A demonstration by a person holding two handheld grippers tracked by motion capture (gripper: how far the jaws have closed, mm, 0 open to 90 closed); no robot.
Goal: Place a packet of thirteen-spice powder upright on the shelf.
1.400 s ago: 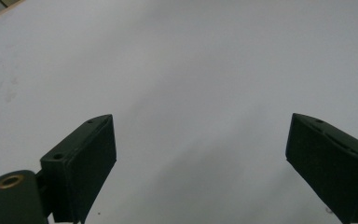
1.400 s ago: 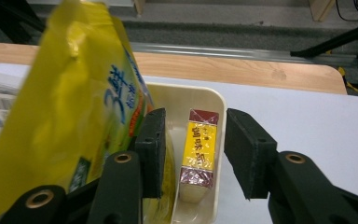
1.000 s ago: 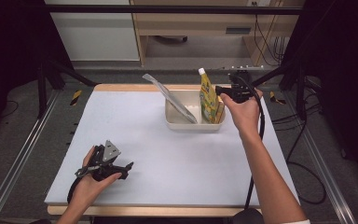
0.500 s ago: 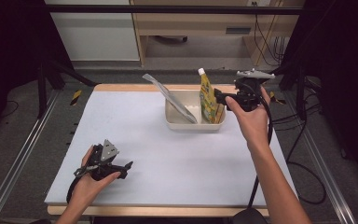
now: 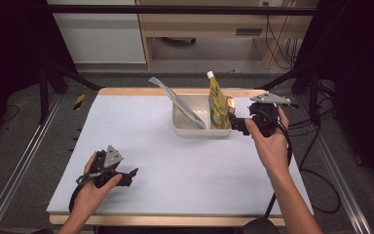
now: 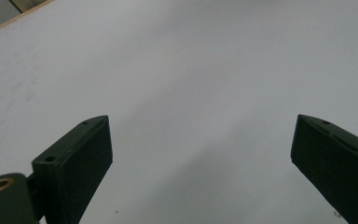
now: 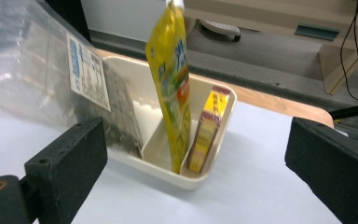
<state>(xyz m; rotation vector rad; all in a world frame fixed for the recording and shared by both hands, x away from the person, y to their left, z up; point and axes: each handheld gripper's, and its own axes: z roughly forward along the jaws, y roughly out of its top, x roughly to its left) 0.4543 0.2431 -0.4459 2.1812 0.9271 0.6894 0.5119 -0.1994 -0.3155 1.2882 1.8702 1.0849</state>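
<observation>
Item: yellow spouted pouch (image 7: 172, 88), upright in the cream tray (image 7: 214, 172) between a clear bag (image 7: 51, 70) and a small box (image 7: 206, 130), soft, light, probably slippery film; my right claw (image 5: 240, 126), jaws wide apart beside it, should pinch the stiffer neck under the cap.

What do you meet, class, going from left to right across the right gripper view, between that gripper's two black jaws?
Clear bag with a white label → yellow spouted pouch → small yellow and red box. All three stand in the cream tub, which is left out because it spans them.
</observation>
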